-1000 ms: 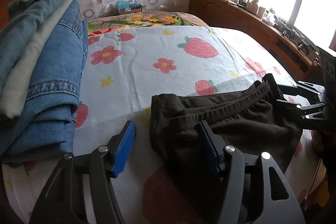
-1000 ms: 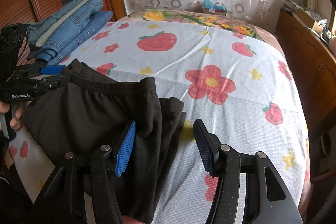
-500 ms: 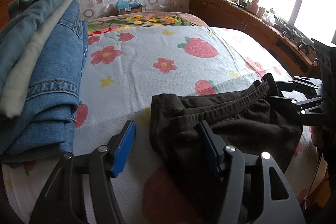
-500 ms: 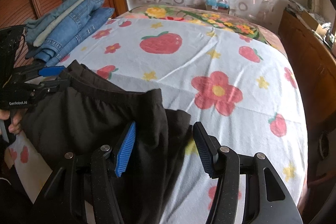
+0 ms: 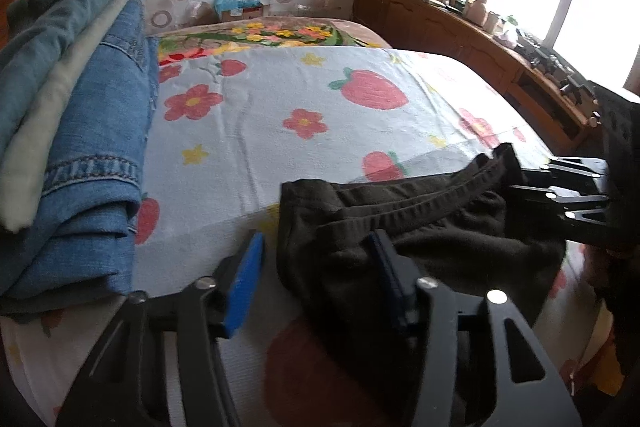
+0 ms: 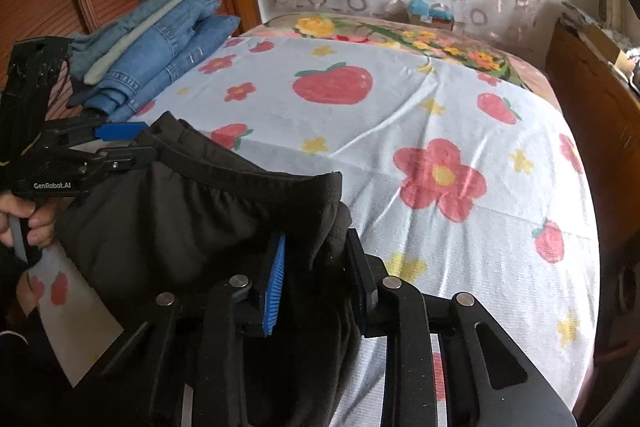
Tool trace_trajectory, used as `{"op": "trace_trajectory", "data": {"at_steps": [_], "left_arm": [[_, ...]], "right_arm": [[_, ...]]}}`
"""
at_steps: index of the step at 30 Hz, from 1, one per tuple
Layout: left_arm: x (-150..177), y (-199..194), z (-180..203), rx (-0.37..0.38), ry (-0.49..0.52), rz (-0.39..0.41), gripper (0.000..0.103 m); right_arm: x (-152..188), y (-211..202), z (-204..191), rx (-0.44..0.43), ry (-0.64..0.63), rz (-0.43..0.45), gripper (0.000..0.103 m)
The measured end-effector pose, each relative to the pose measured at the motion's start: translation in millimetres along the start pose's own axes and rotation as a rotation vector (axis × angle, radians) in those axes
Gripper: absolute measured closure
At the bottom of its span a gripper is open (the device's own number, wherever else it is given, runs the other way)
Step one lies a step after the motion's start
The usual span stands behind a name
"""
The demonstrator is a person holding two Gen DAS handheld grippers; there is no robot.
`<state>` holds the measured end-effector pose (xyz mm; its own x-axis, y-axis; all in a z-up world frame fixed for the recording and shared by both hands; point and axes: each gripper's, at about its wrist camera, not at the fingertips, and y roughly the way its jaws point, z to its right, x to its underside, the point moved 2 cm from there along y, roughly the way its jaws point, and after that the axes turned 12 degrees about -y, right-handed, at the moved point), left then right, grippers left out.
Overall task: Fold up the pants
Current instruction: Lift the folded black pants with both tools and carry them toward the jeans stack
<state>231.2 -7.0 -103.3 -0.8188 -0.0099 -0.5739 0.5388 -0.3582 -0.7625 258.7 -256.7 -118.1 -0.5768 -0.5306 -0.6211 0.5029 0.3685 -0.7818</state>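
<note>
Black pants (image 5: 432, 227) lie bunched at the near edge of the bed, waistband toward the far side; they also show in the right wrist view (image 6: 192, 203). My left gripper (image 5: 316, 267) is open, its fingers straddling the left end of the waistband. My right gripper (image 6: 316, 259) has closed on the right end of the waistband, cloth pinched between its pads. The right gripper shows at the right edge of the left wrist view (image 5: 560, 195), and the left gripper at the left of the right wrist view (image 6: 120, 143).
A stack of folded blue jeans (image 5: 68, 131) sits on the left of the bed (image 5: 320, 115), also seen in the right wrist view (image 6: 160, 39). A wooden cabinet (image 5: 460, 31) runs along the right under a window. A patterned curtain hangs behind.
My right gripper moved forward over the waistband's right end and closed on it. The left gripper stayed open and hardly moved.
</note>
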Motion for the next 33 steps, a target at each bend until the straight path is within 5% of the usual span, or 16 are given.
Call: {"op": "trace_trajectory", "data": {"at_steps": [8,33], "left_arm": [[5.2,-13.6,13.6,0.039,0.031,0.023,0.089],[-25.3,-110.4,56.1,0.065,0.102,0.263,0.096]], "right_arm": [[1.8,-5.0,0.1,-0.013,0.012,0.022,0.091],[-30.3,-103.5,-16.6,0.1,-0.008,0.271,0.093]]}}
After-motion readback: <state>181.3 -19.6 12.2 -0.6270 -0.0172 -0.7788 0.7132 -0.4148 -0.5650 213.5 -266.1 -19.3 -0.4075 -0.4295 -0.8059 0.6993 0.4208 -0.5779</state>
